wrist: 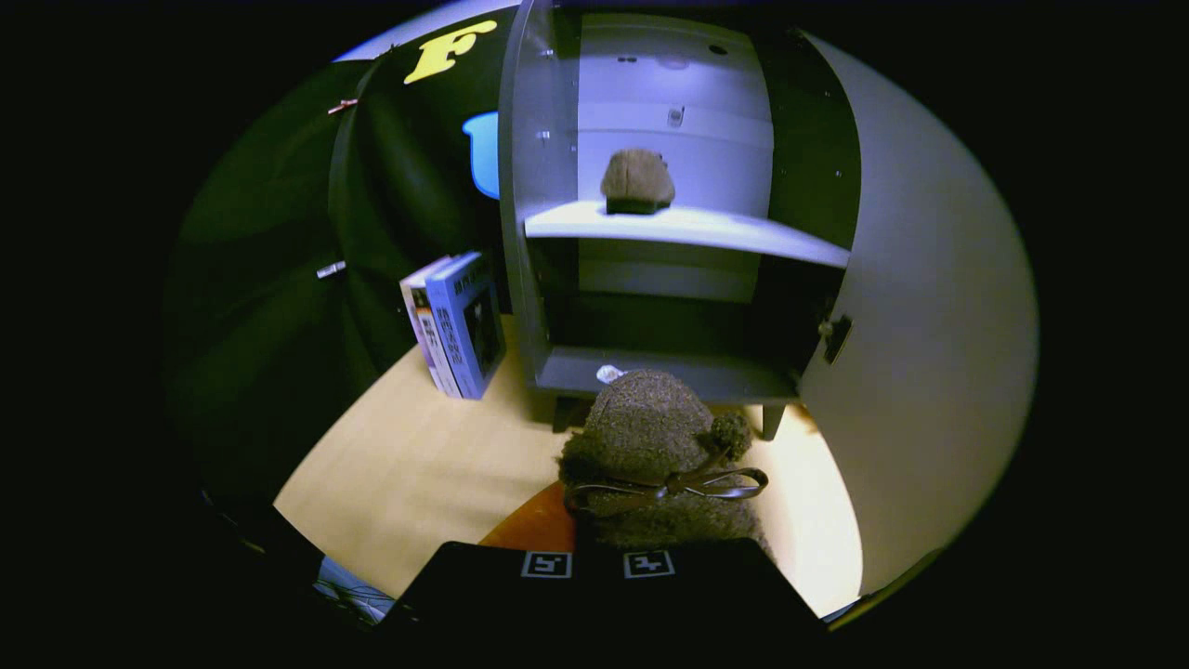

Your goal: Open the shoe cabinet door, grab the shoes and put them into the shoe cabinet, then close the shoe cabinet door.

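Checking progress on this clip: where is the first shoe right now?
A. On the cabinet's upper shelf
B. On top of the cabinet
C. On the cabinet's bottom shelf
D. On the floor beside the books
A: one shoe sits on the upper shelf of the open cabinet, while the hand-held gripper holds the second shoe.

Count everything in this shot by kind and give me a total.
Shoes: 2, one on the cabinet shelf, one held between the gripper fingers
Shoe cabinets: 1, door open
Boxes: 2, beside the cabinet
Total: 5
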